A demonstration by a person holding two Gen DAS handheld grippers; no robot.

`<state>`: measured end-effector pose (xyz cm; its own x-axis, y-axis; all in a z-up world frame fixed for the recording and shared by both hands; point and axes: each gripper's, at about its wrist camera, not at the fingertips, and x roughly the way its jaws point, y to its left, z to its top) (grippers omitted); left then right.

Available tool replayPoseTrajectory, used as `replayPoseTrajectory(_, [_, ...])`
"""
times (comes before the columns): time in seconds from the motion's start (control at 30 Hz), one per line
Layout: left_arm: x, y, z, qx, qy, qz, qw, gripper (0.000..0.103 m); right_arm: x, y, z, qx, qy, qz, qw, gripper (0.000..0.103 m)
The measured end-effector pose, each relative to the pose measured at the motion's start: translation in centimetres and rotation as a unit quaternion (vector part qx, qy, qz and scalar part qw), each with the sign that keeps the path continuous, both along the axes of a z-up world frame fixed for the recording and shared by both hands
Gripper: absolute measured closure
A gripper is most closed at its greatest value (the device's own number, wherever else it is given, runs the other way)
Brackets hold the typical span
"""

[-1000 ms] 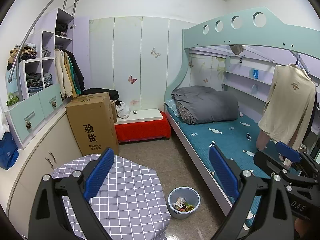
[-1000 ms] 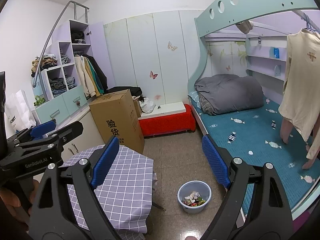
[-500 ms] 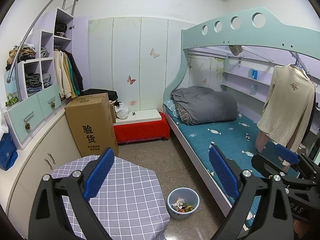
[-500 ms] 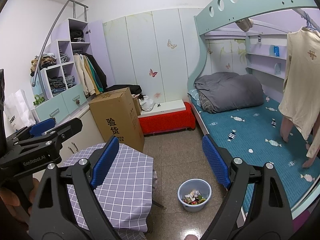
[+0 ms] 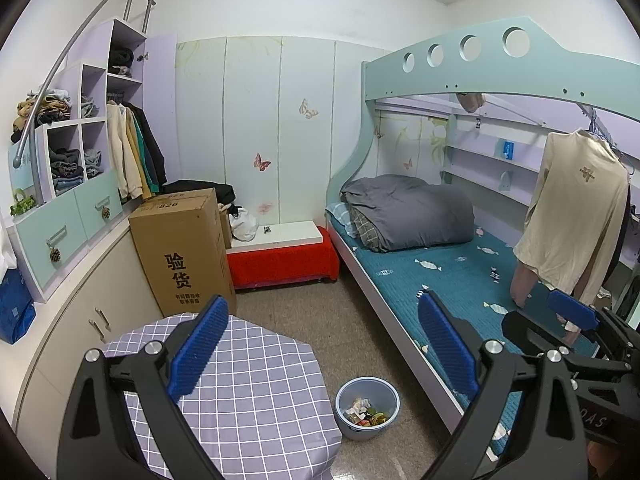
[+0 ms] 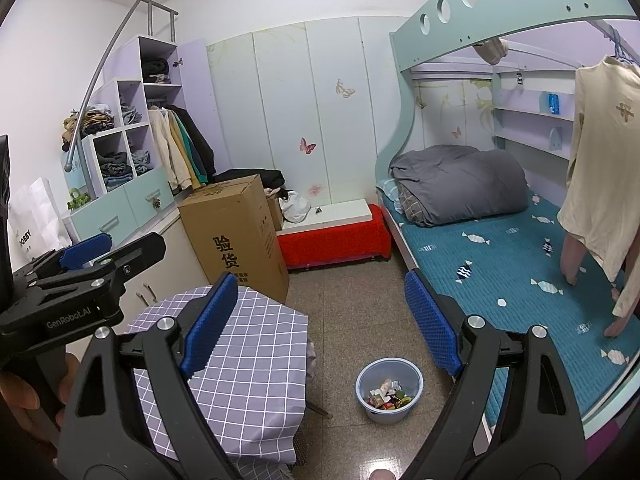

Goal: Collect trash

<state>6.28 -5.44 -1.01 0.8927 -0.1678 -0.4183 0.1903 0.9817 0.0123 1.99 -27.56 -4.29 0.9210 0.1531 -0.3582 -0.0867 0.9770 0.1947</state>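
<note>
Inspection, left to right: your left gripper (image 5: 320, 354) stands with its blue-padded jaws spread wide and nothing between them, above the bench covered in a purple-grey checked cloth (image 5: 248, 392). A tall brown cardboard box (image 5: 184, 252) stands on the floor behind that bench. The pale blue round plastic bin (image 6: 389, 390) sits on the floor between bench and teal bunk bed (image 6: 500, 276), holding mixed wrappers and paper scraps (image 6: 387, 397). Your right gripper (image 6: 320, 320) is likewise spread and empty, well above the bin.
</note>
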Motion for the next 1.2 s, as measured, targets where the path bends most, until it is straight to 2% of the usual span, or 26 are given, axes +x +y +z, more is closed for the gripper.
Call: replayPoseTrajectory(1.2, [-0.1, 0.2, 0.1, -0.001, -0.002, 0.001, 1.0000, 0.009, 1.0, 0.7, 0.2, -0.004, 0.009, 0.012, 1.000, 0.019])
